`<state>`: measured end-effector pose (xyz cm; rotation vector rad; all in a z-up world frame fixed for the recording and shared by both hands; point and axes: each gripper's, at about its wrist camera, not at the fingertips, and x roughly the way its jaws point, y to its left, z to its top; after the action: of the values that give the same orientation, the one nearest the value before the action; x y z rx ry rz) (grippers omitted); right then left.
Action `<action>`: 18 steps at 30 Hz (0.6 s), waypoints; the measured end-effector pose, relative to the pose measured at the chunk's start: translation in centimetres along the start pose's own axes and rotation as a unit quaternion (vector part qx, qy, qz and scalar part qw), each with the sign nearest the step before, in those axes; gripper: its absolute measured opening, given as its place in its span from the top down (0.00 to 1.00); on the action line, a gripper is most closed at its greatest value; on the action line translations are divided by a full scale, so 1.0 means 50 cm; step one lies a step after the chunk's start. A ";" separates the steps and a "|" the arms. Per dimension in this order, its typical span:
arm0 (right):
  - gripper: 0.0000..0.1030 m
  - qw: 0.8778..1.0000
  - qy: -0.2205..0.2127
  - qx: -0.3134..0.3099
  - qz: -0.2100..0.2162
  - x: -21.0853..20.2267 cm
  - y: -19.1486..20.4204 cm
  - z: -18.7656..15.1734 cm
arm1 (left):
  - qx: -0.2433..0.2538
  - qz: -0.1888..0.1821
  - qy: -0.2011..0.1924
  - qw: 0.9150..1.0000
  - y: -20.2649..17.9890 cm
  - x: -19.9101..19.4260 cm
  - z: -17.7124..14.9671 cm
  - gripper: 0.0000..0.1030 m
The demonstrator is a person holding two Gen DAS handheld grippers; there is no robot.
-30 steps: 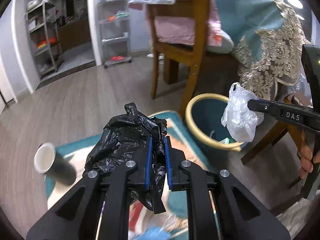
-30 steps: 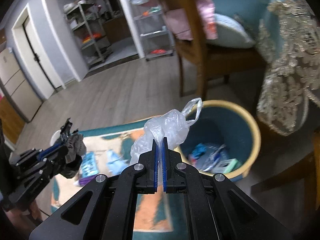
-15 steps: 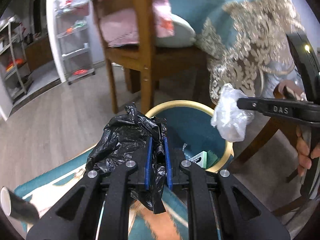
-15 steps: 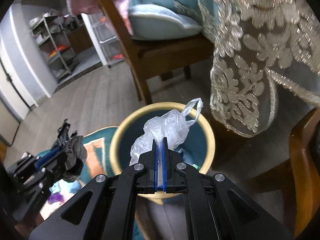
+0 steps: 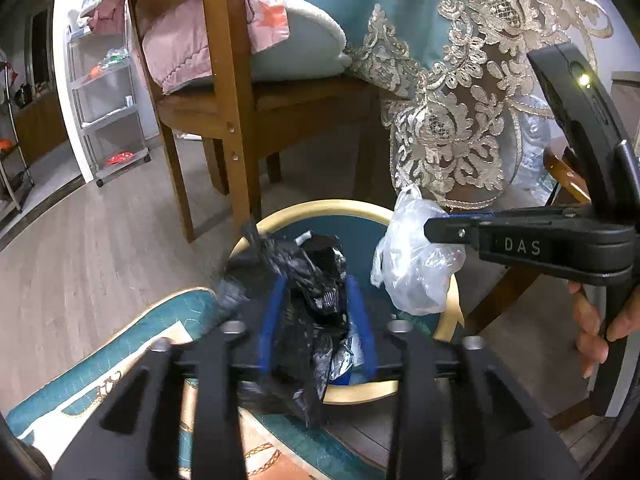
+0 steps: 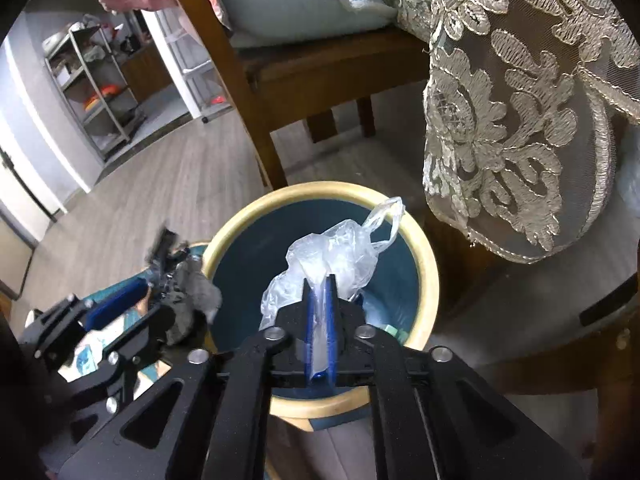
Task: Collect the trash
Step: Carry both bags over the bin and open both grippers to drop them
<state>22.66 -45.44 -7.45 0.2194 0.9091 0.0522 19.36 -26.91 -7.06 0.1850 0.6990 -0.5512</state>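
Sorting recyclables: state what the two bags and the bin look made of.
Black bag: thin plastic film, glossy; sharp crinkles catch the light.
Clear bag: thin translucent plastic film, wrinkled, with a loop handle.
Bin: probably rigid moulded plastic; smooth teal wall, matte cream rim, though the rim's material is unsure.

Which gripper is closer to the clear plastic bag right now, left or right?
Right. The right gripper has the clear plastic bag between its opening jaws above the bin. The left gripper, apart from it, is opening around the black bag.
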 end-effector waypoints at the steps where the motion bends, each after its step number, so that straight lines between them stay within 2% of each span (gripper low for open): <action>1: 0.82 1.000 -0.001 0.000 -0.003 -0.001 -0.003 -0.002 | -0.001 -0.001 -0.006 1.000 0.002 -0.004 0.001 0.50; 2: 0.76 1.000 -0.003 0.002 -0.005 0.000 -0.005 0.001 | -0.002 -0.001 -0.009 1.000 0.003 -0.007 0.002 0.43; 4: 0.75 1.000 -0.004 0.005 -0.004 -0.001 -0.005 0.002 | -0.006 0.001 -0.015 1.000 0.007 -0.014 0.004 0.36; 6: 0.72 1.000 -0.005 0.004 -0.004 -0.004 -0.003 0.003 | -0.009 0.004 -0.015 1.000 0.011 -0.020 0.004 0.19; 8: 0.70 1.000 -0.007 0.003 -0.003 -0.010 0.002 0.003 | -0.011 0.015 -0.023 1.000 0.014 -0.030 0.003 0.07; 13: 0.68 1.000 -0.014 0.003 -0.001 -0.023 0.006 0.003 | -0.021 0.016 -0.022 0.999 0.029 -0.051 0.002 0.06; 18: 0.66 1.000 -0.017 0.002 0.002 -0.028 0.009 0.006 | -0.022 0.055 -0.003 0.998 0.044 -0.063 -0.007 0.06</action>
<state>22.06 -45.21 -6.10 0.2260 0.8754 0.0504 18.35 -23.61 -5.32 0.1797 0.6898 -0.4300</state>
